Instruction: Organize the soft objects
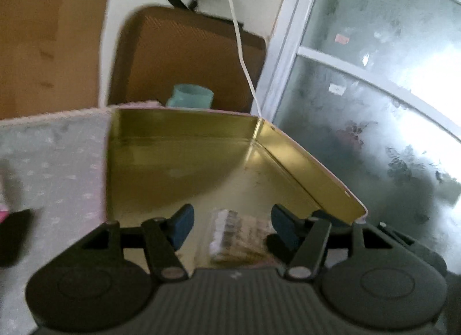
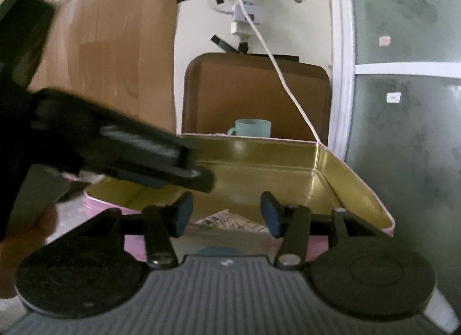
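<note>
Left wrist view: the left gripper (image 1: 232, 227) has its claw apart, holding nothing. A small folded cloth (image 1: 236, 237) lies in the gold tin (image 1: 184, 124), between the pads.

Right wrist view: the right gripper (image 2: 226, 214) is apart too, empty, over the cloth (image 2: 230, 219) in the tin (image 2: 360, 185).

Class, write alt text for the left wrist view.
The open left gripper hovers over a gold-lined tin holding a small pale packet, not gripped. Behind stand a teal cup, a brown tray and a frosted window.
</note>
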`<state>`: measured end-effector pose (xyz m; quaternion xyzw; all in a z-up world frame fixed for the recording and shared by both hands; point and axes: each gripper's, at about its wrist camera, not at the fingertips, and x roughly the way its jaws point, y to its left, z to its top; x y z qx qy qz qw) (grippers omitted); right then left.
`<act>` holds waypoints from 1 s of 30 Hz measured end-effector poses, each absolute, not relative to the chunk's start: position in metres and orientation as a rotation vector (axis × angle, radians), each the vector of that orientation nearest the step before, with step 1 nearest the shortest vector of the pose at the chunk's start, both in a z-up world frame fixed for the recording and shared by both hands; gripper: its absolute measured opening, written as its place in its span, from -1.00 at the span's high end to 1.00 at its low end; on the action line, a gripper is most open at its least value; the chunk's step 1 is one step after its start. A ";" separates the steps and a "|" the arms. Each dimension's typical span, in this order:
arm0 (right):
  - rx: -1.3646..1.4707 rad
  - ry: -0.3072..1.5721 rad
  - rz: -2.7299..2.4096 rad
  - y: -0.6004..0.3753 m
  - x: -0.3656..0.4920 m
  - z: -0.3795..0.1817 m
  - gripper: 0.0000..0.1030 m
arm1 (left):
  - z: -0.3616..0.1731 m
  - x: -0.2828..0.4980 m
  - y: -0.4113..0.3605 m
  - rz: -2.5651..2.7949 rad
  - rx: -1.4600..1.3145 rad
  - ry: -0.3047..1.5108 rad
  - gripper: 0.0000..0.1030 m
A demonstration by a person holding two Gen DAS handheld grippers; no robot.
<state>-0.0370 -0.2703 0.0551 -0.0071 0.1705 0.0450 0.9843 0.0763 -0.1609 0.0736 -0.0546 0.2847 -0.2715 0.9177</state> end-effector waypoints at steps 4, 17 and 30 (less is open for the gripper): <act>0.063 0.274 0.107 -0.269 -0.057 0.063 -0.07 | 0.080 0.024 -0.084 -0.549 -0.183 0.529 -0.18; -0.157 0.440 0.711 -0.049 -0.031 0.068 -0.15 | 0.029 -0.081 0.152 0.033 -0.425 0.586 -0.14; -0.330 0.500 0.778 -0.018 -0.065 0.052 0.91 | 0.024 -0.089 0.149 -0.154 -0.505 0.628 -0.14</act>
